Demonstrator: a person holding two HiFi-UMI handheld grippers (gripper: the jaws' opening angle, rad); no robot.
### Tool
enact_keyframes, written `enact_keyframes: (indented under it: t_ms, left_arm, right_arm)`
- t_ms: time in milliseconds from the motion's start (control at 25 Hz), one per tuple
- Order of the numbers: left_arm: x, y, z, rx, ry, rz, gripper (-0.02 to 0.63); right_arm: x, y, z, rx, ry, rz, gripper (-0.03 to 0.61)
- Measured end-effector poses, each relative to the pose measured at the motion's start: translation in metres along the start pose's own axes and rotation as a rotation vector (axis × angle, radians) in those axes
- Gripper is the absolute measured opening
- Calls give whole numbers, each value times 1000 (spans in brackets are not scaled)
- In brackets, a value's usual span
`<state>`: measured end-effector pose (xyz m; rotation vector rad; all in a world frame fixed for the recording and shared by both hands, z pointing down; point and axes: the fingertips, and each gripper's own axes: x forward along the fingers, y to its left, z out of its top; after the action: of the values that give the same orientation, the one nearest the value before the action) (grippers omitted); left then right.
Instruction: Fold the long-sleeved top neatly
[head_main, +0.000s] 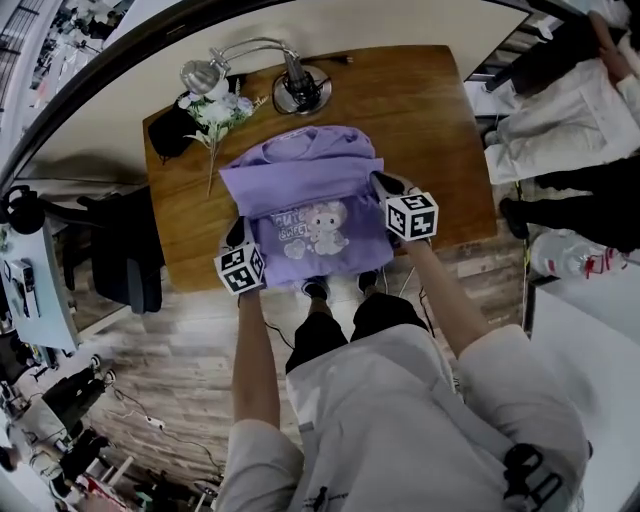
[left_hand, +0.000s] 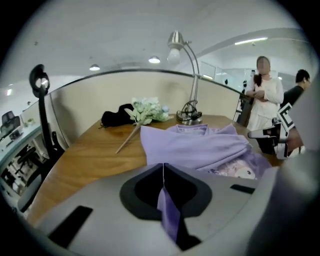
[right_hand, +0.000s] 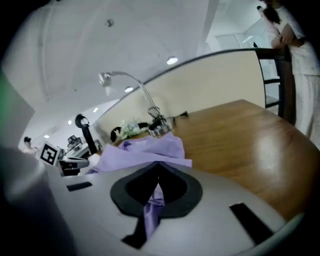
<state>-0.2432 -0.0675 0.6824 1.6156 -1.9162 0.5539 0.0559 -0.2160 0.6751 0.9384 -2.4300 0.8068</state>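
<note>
Tightly on top — both grippers

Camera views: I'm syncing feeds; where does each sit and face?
Head view: on the person's head, steeply down at the purple top on the desk; arms, legs, left claw, right claw show.
Left gripper view: on the left claw, facing the lamp; jaws pinch the top.
Right gripper view: on the right claw, facing likewise, jaws pinching too.
Shared: top, lamp.
</note>
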Motion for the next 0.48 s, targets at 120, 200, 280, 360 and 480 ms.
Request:
enact_keyframes:
  t_ms: [120,200,280,360,480]
  left_arm:
    - [-33,-3,-19,-15,-88,-15,25]
    - [-56,-4,-43,-12,-100,-33,25]
    - [-82,3,-70,-16,-111,0,26]
    - [-111,15,-100,-45,-124,47,26]
    - [-137,18,-152,-82,-98,-19,26]
  right_arm:
    - [-36,22,-1,-121,-69,93,9]
    - [-61,28,-24,-155,-59,132,8]
    - [-86,35,-56,-159,-26,188,8]
    - [-110,49,-96,-176,33,259,8]
    - [-136,68,-157,-230,139,282,8]
